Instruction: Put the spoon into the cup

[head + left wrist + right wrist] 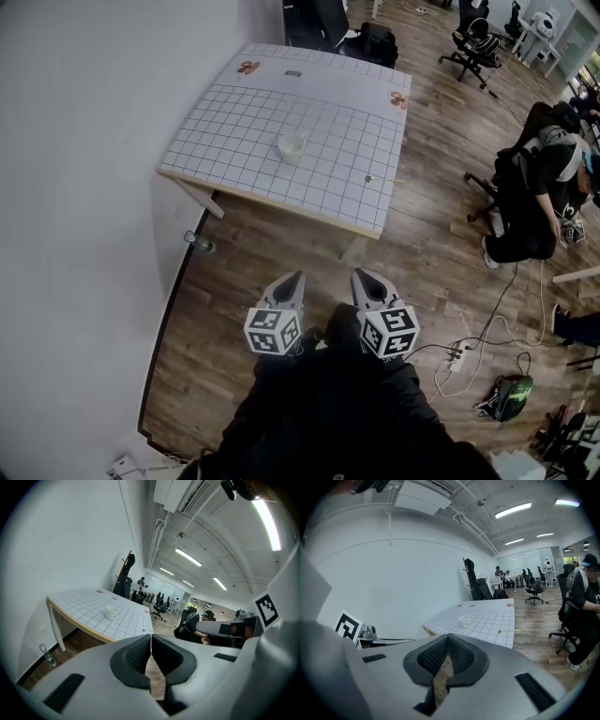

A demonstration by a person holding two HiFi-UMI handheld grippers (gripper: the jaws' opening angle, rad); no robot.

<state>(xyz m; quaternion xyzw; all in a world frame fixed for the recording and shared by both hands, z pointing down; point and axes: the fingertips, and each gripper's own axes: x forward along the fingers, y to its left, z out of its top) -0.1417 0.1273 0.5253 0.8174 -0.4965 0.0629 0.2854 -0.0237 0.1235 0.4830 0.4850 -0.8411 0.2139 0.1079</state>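
A white cup (292, 147) stands near the middle of the white gridded table (244, 112). A small spoon (382, 179) with a yellow handle lies close to the table's right front corner. Both grippers hang over the wooden floor, well short of the table's front edge. My left gripper (292, 277) and right gripper (364, 275) are side by side, both shut and empty. The left gripper view shows the cup (112, 611) and spoon (144, 630) far beyond the closed jaws (151, 637). In the right gripper view, the cup (463, 621) and spoon (506, 631) lie beyond the closed jaws (448, 636).
A white wall runs along the left. A bottle (199, 245) stands on the floor by the table leg. A seated person (544, 187) on an office chair is at the right. A power strip (459, 356), cables and a bag (506, 394) lie on the floor.
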